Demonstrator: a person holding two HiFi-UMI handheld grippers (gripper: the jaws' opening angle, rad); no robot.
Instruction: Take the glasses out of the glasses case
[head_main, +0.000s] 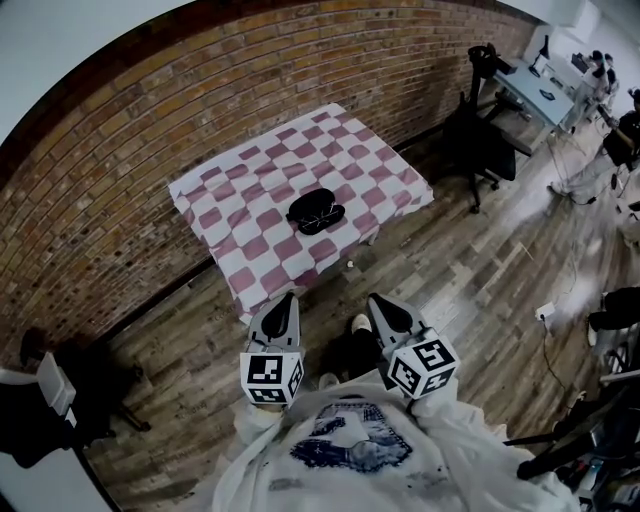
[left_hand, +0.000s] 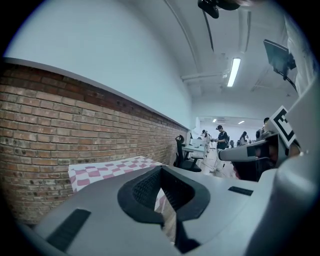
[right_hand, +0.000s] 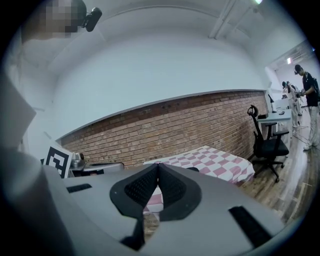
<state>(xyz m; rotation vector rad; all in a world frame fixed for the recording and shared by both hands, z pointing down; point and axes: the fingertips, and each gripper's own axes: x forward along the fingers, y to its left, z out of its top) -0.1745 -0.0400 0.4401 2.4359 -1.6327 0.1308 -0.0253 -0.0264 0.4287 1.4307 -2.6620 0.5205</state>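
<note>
We stand well short of the table (head_main: 262, 262). The left gripper (head_main: 288, 300) and the right gripper (head_main: 378, 303) are low before us, each with jaws pressed together on nothing. The glasses case (head_main: 316, 211) lies near the middle of the checked cloth; from here it may be lying open. We should close in square to it and spread the jaws before reaching.
</note>
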